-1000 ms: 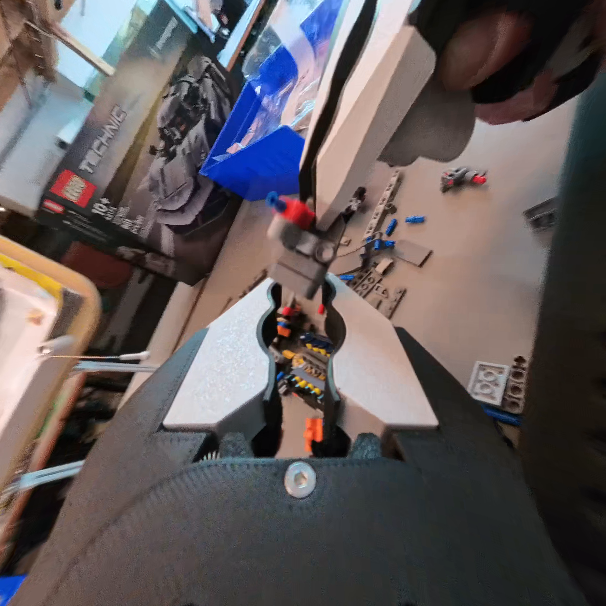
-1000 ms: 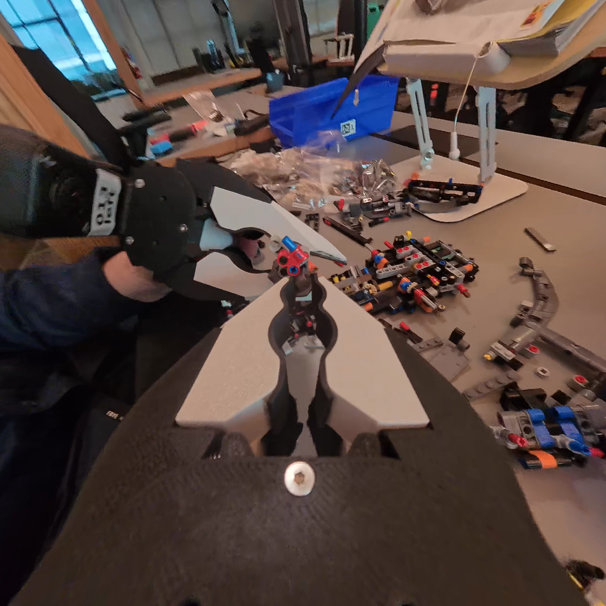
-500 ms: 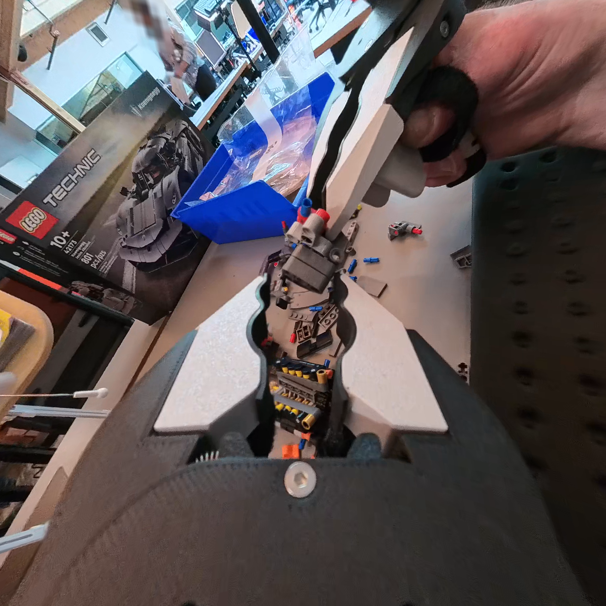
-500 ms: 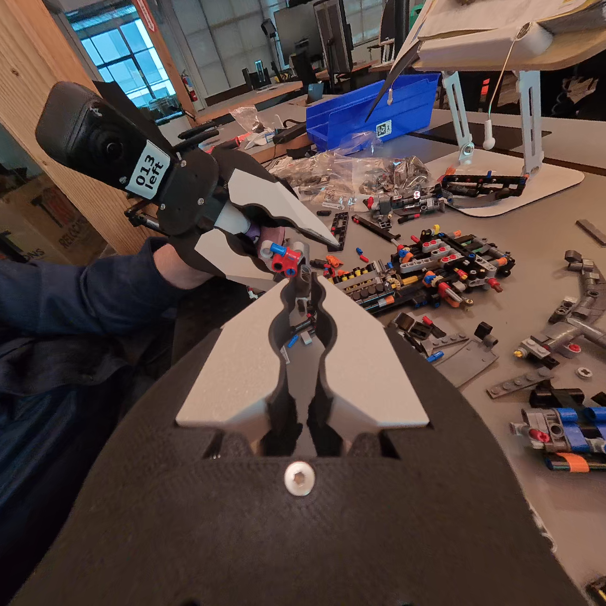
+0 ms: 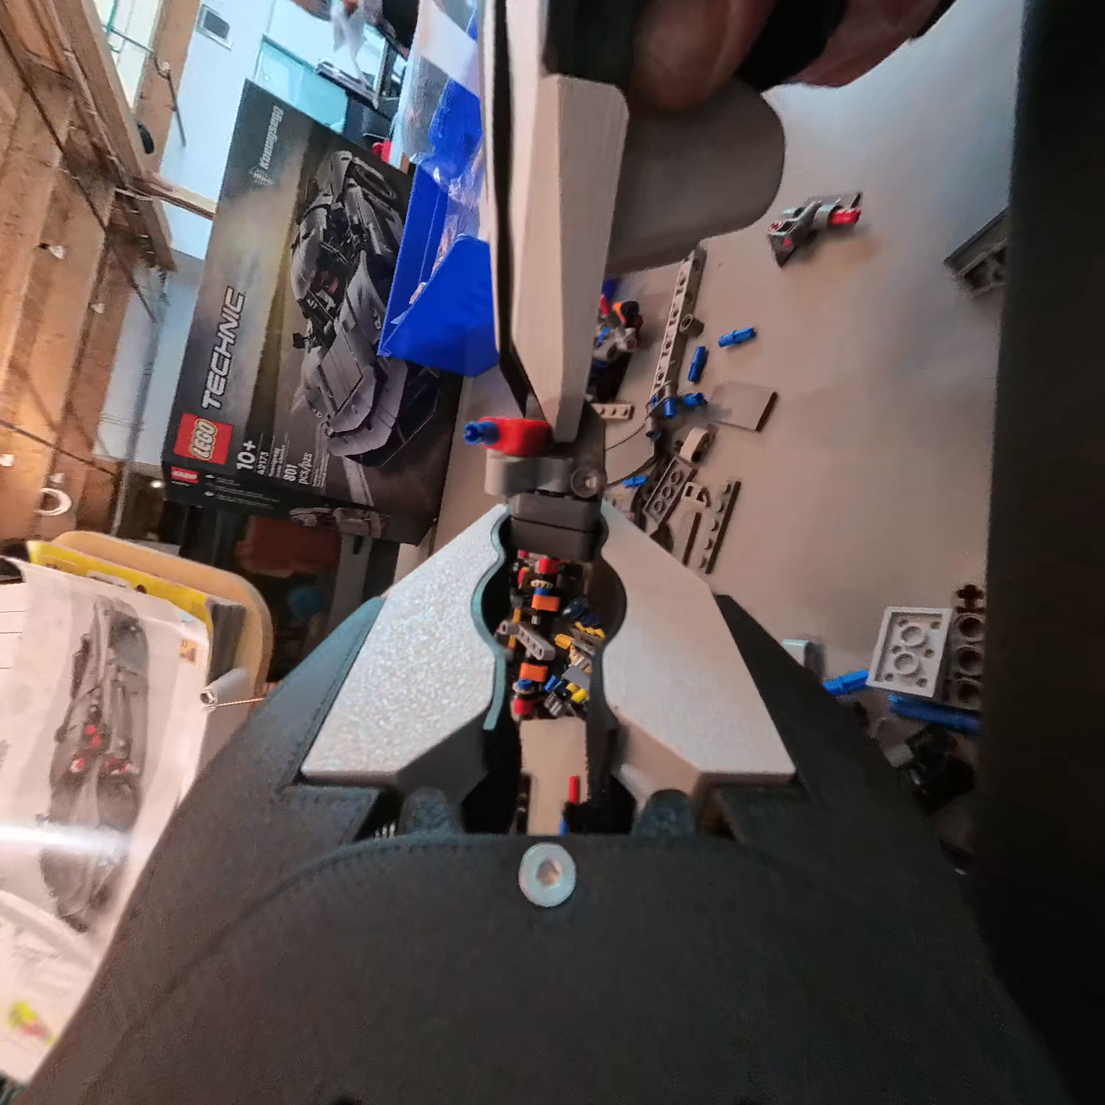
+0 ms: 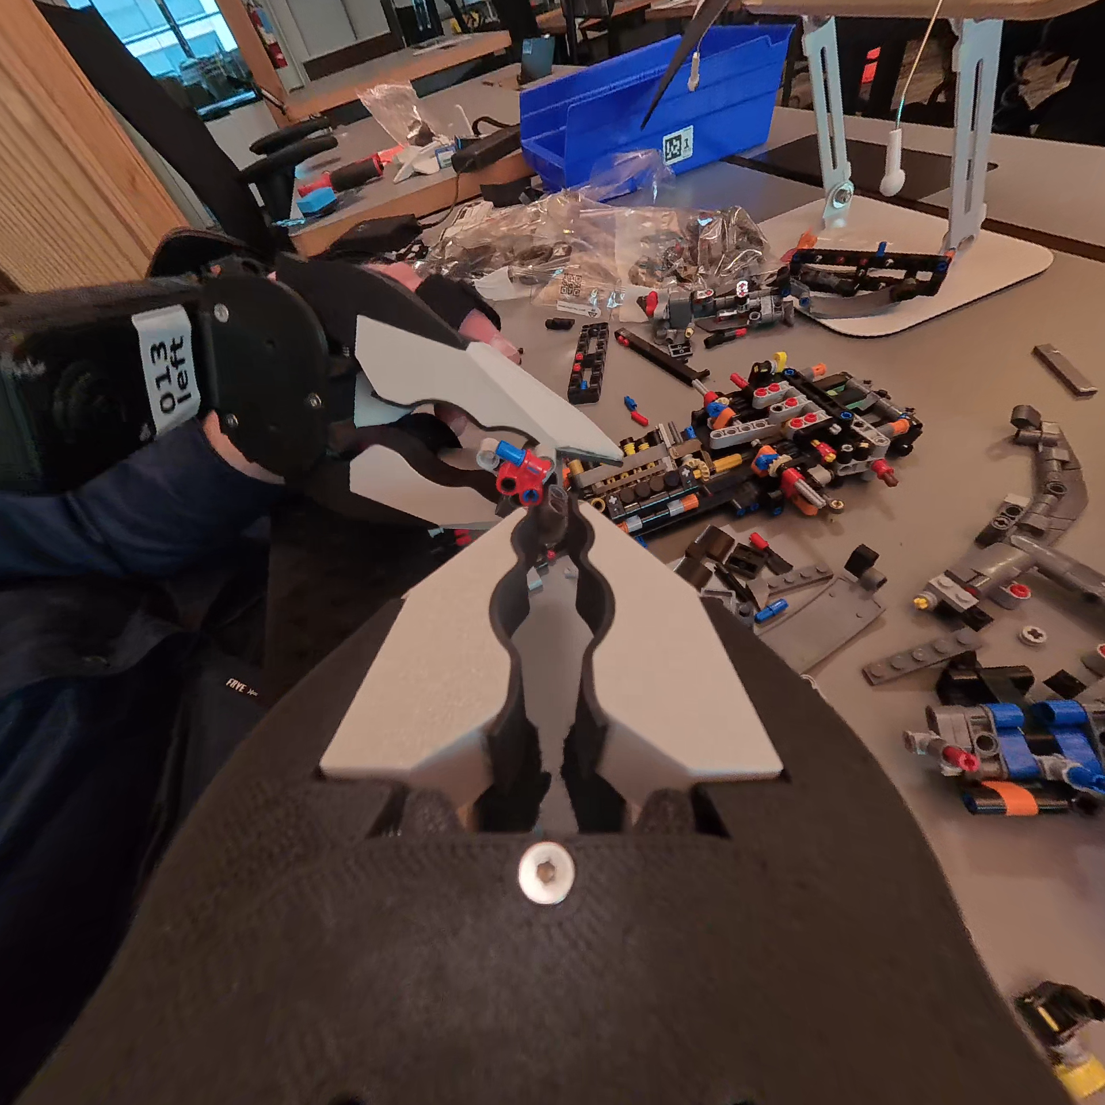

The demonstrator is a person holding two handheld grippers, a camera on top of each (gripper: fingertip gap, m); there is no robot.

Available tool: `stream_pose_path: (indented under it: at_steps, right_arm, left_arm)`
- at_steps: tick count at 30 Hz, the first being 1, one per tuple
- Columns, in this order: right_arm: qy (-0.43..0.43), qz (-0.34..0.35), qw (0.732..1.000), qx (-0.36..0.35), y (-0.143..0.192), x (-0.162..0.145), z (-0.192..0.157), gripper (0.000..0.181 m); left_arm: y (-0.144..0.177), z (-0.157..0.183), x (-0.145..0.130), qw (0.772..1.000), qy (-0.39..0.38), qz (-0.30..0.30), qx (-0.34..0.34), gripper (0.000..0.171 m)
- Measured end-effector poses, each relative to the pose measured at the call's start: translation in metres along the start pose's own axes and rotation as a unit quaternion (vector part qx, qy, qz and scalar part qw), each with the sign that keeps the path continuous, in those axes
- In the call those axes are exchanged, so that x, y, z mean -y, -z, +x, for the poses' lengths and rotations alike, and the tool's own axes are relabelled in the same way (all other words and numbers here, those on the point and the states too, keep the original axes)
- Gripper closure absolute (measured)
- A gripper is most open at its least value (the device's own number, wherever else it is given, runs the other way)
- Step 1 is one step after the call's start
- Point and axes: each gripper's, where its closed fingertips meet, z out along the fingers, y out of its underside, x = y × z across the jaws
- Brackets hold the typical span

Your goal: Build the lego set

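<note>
Left wrist view, left to right: white instruction booklet page with a grey car drawing on a tan stand at far left. Next, dark cardboard set box with a grey car picture standing upright at the table's back edge. Just right of it, blue plastic bin; clear plastic bags poke out of it, contents too blurred to tell. Centre: left gripper, grey fingers narrow, clamped on the dark grey block end of a small grey lego sub-assembly with a red connector and blue pin, held above the table. Right gripper comes down from the top, tip pressed on the same piece beside the red connector. Right: loose grey plates and blue pins scattered on the grey table.

Right wrist view, left to right: left gripper on the left with a dark blue sleeve behind it. Right gripper at centre, fingers nearly together, pinching the dark end of the sub-assembly. Behind, clear plastic bags of small dark lego parts lie on the table; the blue bin sits past them, inside hidden. Right of centre: long multicoloured lego chassis flat on the table. White metal stand behind it. Far right: curved grey lego arm, blue-and-grey lego module.
</note>
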Motion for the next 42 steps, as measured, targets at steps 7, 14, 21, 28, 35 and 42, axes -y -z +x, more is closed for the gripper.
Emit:
stream_pose_path:
  at_steps: [7, 14, 21, 28, 35, 42]
  right_arm:
    - [-0.040, 0.004, 0.999, 0.021, -0.004, -0.001, -0.001, 0.173]
    - [-0.050, -0.005, 0.999, 0.021, -0.004, -0.003, -0.002, 0.177]
    - [-0.045, -0.010, 0.998, 0.040, -0.006, -0.006, -0.008, 0.177]
    - [-0.044, -0.005, 0.997, 0.067, -0.004, -0.005, -0.015, 0.177]
    - [-0.043, -0.010, 0.995, 0.091, -0.005, -0.007, -0.023, 0.177]
    - [-0.049, -0.028, 0.991, 0.119, -0.009, -0.014, -0.031, 0.177]
  left_arm:
    - [-0.002, -0.002, -0.003, 0.999, -0.032, -0.024, 0.025, 0.155]
    - [-0.002, -0.001, -0.008, 0.997, -0.053, -0.050, 0.028, 0.155]
    - [0.004, 0.000, -0.008, 0.998, -0.051, -0.036, 0.017, 0.155]
    - [0.010, 0.005, -0.001, 1.000, 0.000, 0.000, -0.018, 0.155]
    - [0.017, 0.010, -0.001, 0.999, 0.005, 0.021, -0.039, 0.155]
    - [0.025, 0.024, 0.001, 0.993, 0.055, 0.048, -0.091, 0.153]
